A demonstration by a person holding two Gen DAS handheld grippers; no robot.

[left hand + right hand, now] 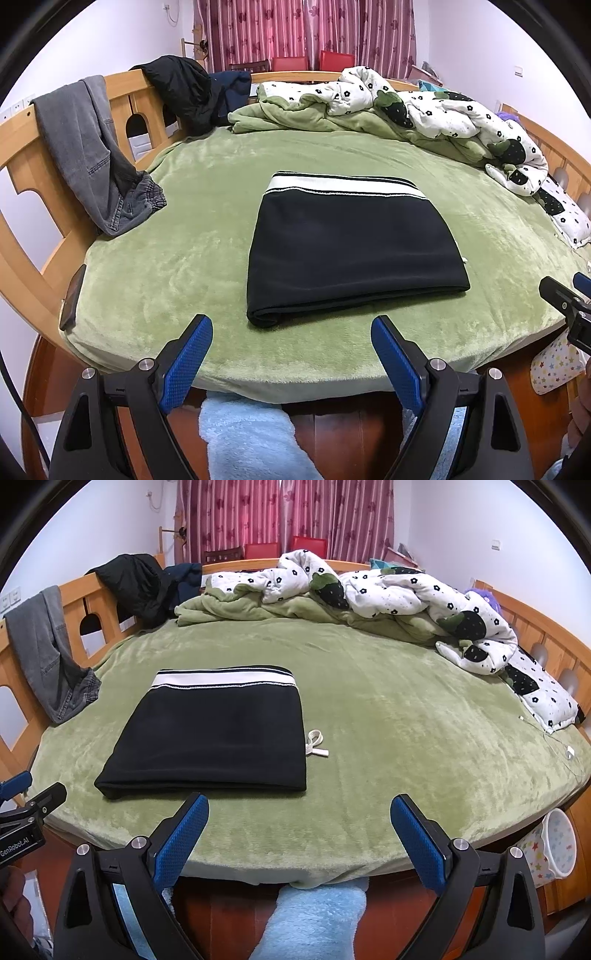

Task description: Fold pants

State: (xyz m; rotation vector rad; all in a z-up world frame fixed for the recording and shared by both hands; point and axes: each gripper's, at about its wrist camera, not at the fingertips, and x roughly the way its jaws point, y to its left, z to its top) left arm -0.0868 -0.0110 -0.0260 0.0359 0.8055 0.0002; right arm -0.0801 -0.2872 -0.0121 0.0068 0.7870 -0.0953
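The black pants lie folded into a flat rectangle on the green bed cover, white striped waistband at the far edge. They also show in the right wrist view, with a white drawstring sticking out at their right side. My left gripper is open and empty, held just off the bed's near edge in front of the pants. My right gripper is open and empty, to the right of the pants; it also shows at the right edge of the left wrist view.
Grey jeans and dark jackets hang on the wooden bed rail at left. A crumpled flowered quilt lies along the far and right side. A white charging cable lies at right. A star-patterned bin stands on the floor.
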